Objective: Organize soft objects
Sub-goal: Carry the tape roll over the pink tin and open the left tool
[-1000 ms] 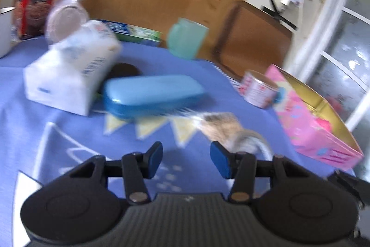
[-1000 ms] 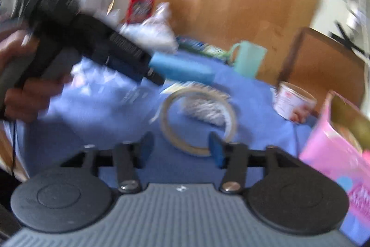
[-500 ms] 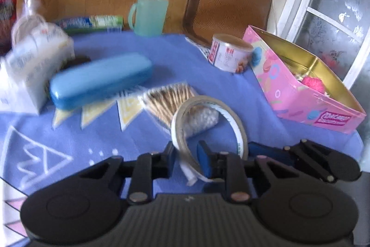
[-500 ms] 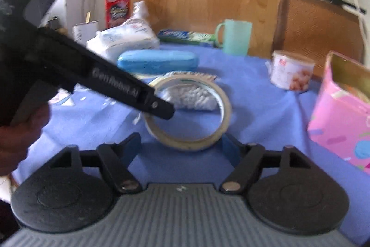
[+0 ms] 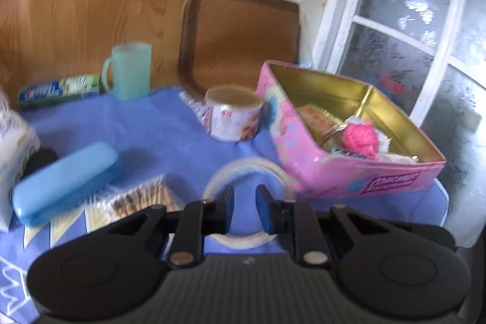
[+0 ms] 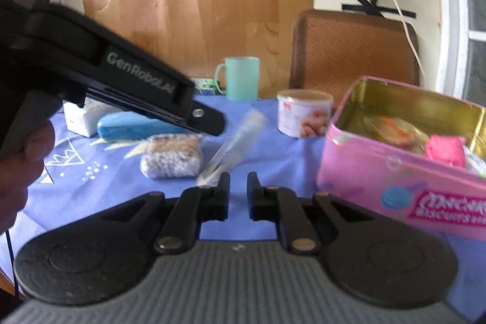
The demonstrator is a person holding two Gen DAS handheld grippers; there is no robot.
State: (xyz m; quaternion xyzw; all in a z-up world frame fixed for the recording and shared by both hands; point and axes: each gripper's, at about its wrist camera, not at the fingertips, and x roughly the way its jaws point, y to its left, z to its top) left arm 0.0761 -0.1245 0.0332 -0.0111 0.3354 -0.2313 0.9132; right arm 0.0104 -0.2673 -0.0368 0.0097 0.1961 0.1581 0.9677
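Observation:
My left gripper (image 5: 244,201) is shut on a roll of clear tape (image 5: 249,169) and holds it above the blue tablecloth, close to the pink tin box (image 5: 349,172). The tape roll shows edge-on in the right wrist view (image 6: 234,141), hanging from the left gripper's body (image 6: 121,81). The pink tin (image 6: 395,181) is open and holds a pink soft item (image 6: 445,149) and wrapped things. My right gripper (image 6: 237,187) is shut and empty, low over the cloth. A bag of cotton swabs (image 6: 171,160) lies on the cloth.
A blue case (image 5: 65,187), a white tissue pack (image 5: 12,141), a green mug (image 5: 129,70), a small round tub (image 5: 232,117) and a toothpaste box (image 5: 57,88) stand on the table. A brown chair back (image 5: 240,41) is behind it, a window at right.
My left gripper closed on the tape roll, lifted it off the swab bag and carried it right toward the pink tin. My right gripper went from open to shut.

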